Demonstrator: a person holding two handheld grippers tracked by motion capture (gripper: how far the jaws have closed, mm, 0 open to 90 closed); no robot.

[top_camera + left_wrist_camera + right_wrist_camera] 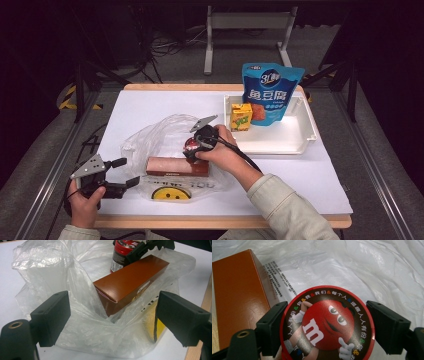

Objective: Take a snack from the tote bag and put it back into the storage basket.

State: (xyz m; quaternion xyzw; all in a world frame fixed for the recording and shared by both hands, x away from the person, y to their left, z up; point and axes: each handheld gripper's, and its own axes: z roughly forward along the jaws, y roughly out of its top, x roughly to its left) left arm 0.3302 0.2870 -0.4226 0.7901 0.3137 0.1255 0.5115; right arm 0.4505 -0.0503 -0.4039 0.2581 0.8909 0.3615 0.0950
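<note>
A clear plastic bag (150,137) lies open on the white table. Inside it rests a long brown box (175,166) on its side. My right gripper (196,146) is shut on a red M&M's can (190,145) and holds it upright in the bag, right beside the box's far end. From the right gripper (327,315), the can's round lid (327,327) sits between both jaws, with the box (234,297) to its left. My left gripper (129,171) stands open at the bag's left side. Its jaws (113,307) straddle crumpled film (50,267), facing the box (130,282) and the can (120,257).
A white tray (300,145) at the right back holds a yellow juice carton (240,116) and a blue snack pouch (270,95). A yellow smiley print (171,194) on the bag lies near the table's front edge. Bare white table lies right of my right forearm.
</note>
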